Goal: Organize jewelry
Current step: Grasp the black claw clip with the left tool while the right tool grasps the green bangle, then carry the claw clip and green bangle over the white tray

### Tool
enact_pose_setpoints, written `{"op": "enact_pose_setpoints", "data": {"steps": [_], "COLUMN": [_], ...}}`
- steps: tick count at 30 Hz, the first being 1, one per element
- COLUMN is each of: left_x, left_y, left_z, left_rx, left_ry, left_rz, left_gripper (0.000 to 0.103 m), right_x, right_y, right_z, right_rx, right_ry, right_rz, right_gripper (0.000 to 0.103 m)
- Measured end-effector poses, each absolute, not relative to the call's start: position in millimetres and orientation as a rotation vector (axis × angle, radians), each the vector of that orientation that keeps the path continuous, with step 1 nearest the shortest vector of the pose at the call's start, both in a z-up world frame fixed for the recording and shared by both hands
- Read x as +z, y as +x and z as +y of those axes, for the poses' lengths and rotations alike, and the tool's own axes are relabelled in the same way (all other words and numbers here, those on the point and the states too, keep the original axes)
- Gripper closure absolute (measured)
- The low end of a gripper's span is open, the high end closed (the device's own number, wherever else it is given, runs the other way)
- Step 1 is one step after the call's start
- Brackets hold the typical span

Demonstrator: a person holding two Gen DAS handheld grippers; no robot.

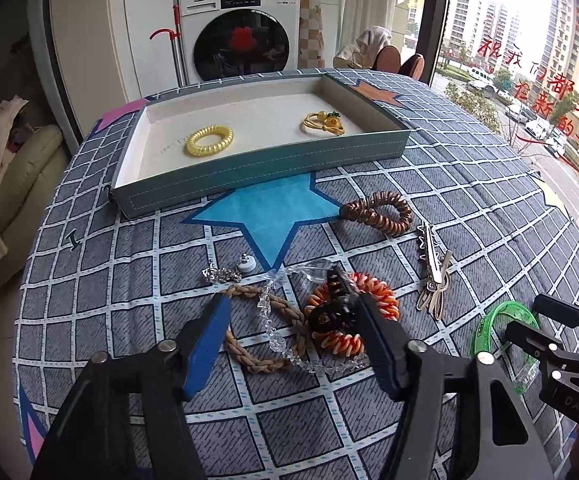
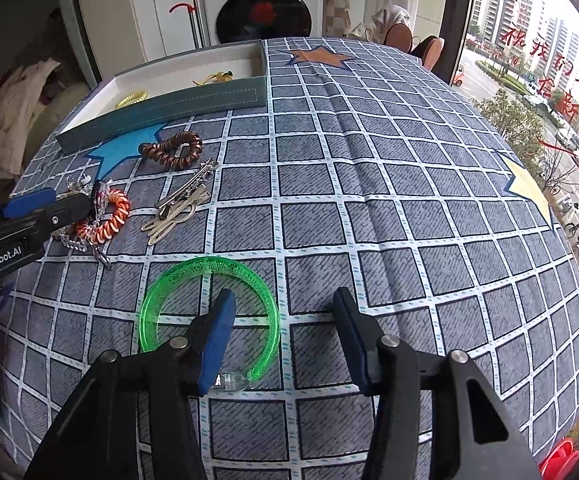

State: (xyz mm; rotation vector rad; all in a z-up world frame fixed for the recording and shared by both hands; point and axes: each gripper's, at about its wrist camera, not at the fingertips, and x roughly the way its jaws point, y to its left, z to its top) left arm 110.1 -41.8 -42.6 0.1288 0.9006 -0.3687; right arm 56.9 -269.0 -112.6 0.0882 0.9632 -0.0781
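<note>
In the left wrist view my left gripper stands open over a heap of jewelry: a brown braided bracelet, a clear bead chain, an orange-and-white spiral hair tie and a dark claw clip. Its right finger touches the clip. My right gripper is open astride the right rim of a green bangle, with the left finger inside the ring. The teal tray holds a yellow spiral tie and a yellow corded tie.
On the checked cloth also lie a brown spiral tie, silver hair clips and a small silver chain. A washing machine stands behind the table. A window is at the right, and the cloth's right half holds nothing.
</note>
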Motion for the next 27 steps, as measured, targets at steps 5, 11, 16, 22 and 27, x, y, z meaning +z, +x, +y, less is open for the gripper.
{"op": "enact_pose_setpoints", "data": {"steps": [5, 11, 16, 22, 27], "left_x": [-45.3, -45.1, -41.9, -35.6, -24.7], "left_y": [108.2, 105.6, 105.7, 107.1, 104.9], "left_z": [-48.4, -50.7, -44.4, -36.8, -32.3], "left_rx": [-0.396, -0.421, -0.443, -0.452, -0.456], "left_ry": [0.147, 0.148, 0.111, 0.065, 0.049], "left_rz": [0.906, 0.898, 0.895, 0.890, 0.866], "left_gripper": [0.034, 0.055, 0.061, 0.061, 0.061], "right_x": [-112.3, -111.2, -110.8, -106.8, -98.2], "right_y": [56.5, 56.2, 56.3, 53.2, 53.3], "right_z": [-267.4, -266.4, -267.6, -272.9, -276.3], "right_rx": [-0.077, -0.076, -0.070, -0.053, -0.045], "right_ry": [0.074, 0.074, 0.102, 0.146, 0.168], "right_rz": [0.965, 0.964, 0.959, 0.943, 0.922], "right_gripper": [0.050, 0.076, 0.095, 0.095, 0.095]}}
